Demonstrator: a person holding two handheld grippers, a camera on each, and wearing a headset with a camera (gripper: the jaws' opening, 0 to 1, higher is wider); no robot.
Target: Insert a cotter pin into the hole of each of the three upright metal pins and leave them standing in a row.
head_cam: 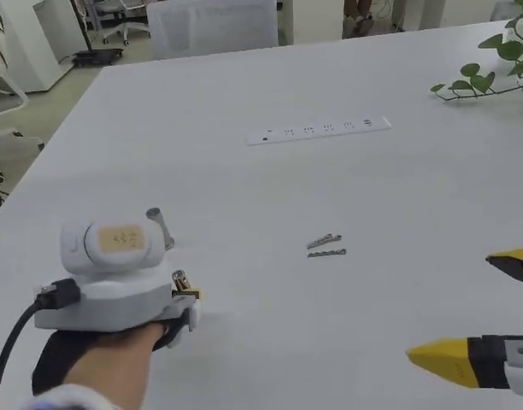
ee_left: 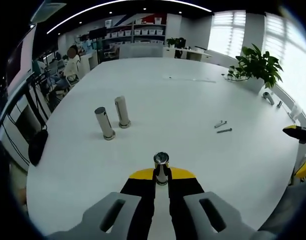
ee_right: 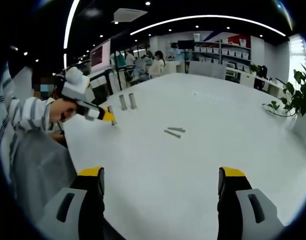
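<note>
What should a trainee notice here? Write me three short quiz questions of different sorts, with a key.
1. True or false: the right gripper is shut on a cotter pin.
2. What is held between the left gripper's jaws? A) a metal pin B) a leaf C) a power strip
3. Fill in: ___ other metal pins stand free on the table.

Key: 1 false: its jaws stand wide open and empty, and the cotter pins lie on the table. 2 A. 3 two.
</note>
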